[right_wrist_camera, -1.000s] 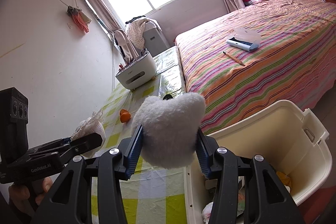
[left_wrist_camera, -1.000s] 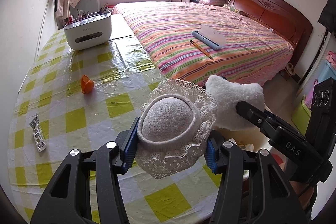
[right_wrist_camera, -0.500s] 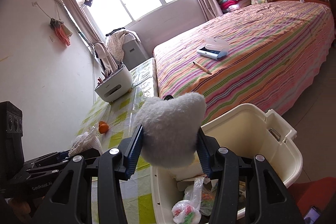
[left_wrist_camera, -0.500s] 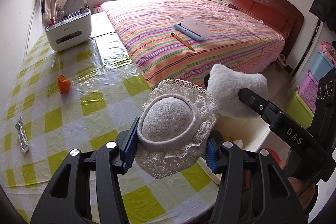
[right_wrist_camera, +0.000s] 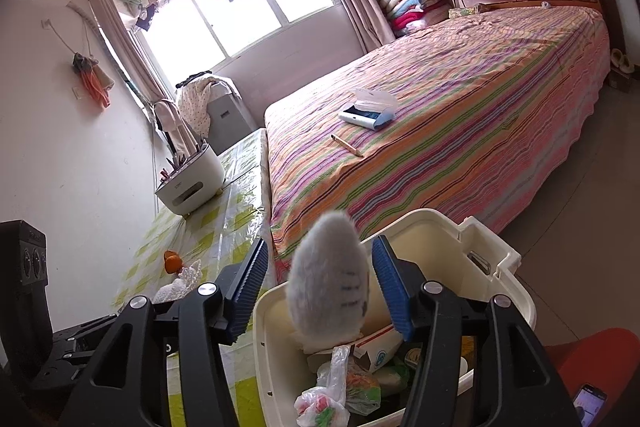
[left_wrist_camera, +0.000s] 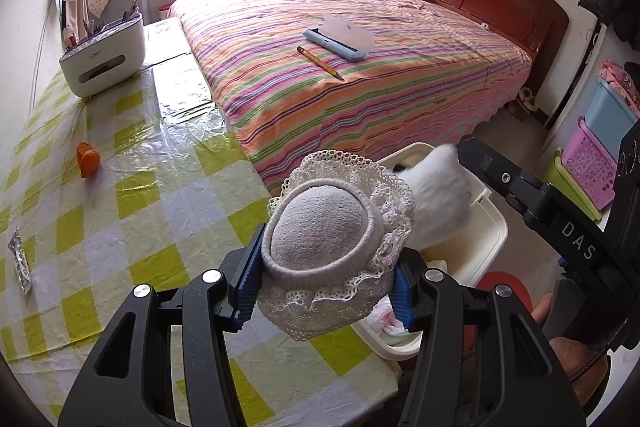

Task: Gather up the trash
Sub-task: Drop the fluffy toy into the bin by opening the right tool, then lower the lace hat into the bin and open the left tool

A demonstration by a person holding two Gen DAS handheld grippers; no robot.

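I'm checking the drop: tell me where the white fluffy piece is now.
In the right wrist view the fluffy piece sits between the right tool's opening jaws, clear of both pads, over the cream bin beside the bed.

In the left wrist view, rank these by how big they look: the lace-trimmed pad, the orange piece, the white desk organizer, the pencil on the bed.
1. lace-trimmed pad, though nearness to the camera inflates it
2. white desk organizer
3. pencil and orange piece: too alike to rank
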